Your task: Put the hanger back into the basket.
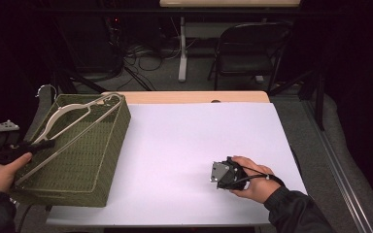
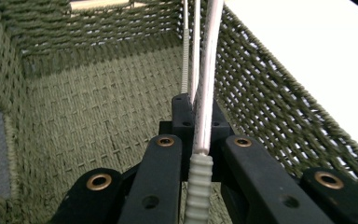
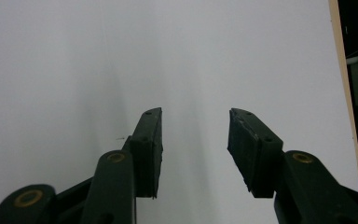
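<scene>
Presently the left tongs [image 1: 46, 143] are clamping a hanger [image 1: 73, 116] lying across the basket [image 1: 85, 167], probably lifting or depositing it. Beside the basket, the right tongs [image 3: 193, 149] are resting wide open and empty over the bench [image 1: 184, 141].

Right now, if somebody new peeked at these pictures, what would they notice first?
Probably the big green woven basket on the left side of the white table, with a pale clothes hanger lying across its top. The left tool is pinching that hanger's bar over the basket. On the right, the other tool sits open over the bare white tabletop.
</scene>
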`<state>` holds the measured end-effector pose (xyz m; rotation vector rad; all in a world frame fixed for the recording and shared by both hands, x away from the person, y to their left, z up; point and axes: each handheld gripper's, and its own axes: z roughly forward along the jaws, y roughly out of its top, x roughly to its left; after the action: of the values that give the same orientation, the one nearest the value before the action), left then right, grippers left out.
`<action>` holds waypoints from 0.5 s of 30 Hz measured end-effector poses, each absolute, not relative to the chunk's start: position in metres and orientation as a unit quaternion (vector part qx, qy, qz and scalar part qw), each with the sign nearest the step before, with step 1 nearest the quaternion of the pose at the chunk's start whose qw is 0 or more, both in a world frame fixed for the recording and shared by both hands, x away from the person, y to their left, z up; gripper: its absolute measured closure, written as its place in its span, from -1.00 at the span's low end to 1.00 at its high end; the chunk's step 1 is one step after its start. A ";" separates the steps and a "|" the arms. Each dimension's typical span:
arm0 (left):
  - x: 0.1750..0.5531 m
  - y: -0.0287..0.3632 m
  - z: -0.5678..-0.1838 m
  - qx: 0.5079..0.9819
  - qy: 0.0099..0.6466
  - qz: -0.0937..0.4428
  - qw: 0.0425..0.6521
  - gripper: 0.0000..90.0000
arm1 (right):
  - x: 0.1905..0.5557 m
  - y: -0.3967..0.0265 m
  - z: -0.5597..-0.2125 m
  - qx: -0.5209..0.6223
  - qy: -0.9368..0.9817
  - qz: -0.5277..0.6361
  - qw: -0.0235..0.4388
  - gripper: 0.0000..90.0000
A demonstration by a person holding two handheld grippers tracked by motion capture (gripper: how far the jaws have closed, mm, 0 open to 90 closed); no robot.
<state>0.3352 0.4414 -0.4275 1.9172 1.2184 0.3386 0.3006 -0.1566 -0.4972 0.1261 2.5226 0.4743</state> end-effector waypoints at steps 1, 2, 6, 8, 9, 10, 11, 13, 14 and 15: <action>0.336 0.442 -0.430 0.761 0.485 0.134 0.409 0.95 | 0.301 -0.157 -0.498 0.049 0.942 0.174 0.283 0.22; 0.336 0.442 -0.434 0.760 0.487 0.132 0.410 0.95 | 0.301 -0.157 -0.498 0.049 0.942 0.173 0.282 0.22; 0.336 0.445 -0.441 0.755 0.491 0.130 0.415 0.95 | 0.301 -0.157 -0.496 0.049 0.945 0.166 0.277 0.22; 0.335 0.445 -0.444 0.758 0.490 0.128 0.411 0.95 | 0.301 -0.156 -0.498 0.049 0.942 0.174 0.282 0.22; 0.335 0.445 -0.444 0.758 0.490 0.128 0.411 0.95 | 0.301 -0.156 -0.498 0.049 0.942 0.174 0.282 0.22; 0.335 0.445 -0.448 0.764 0.487 0.126 0.404 0.95 | 0.300 -0.156 -0.498 0.048 0.942 0.176 0.280 0.22; 0.335 0.444 -0.448 0.767 0.486 0.127 0.400 0.95 | 0.300 -0.156 -0.498 0.050 0.943 0.175 0.280 0.22; 0.336 0.443 -0.447 0.769 0.484 0.127 0.398 0.95 | 0.300 -0.156 -0.499 0.050 0.943 0.175 0.280 0.22; 0.337 0.440 -0.448 0.773 0.480 0.128 0.394 0.95 | 0.300 -0.156 -0.498 0.047 0.942 0.176 0.281 0.22; 0.337 0.440 -0.448 0.773 0.480 0.128 0.394 0.95 | 0.300 -0.156 -0.498 0.049 0.942 0.175 0.282 0.22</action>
<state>0.3370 0.4401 -0.4480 1.9623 1.2169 0.3257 0.3002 -0.1560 -0.4984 0.1317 2.5227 0.4686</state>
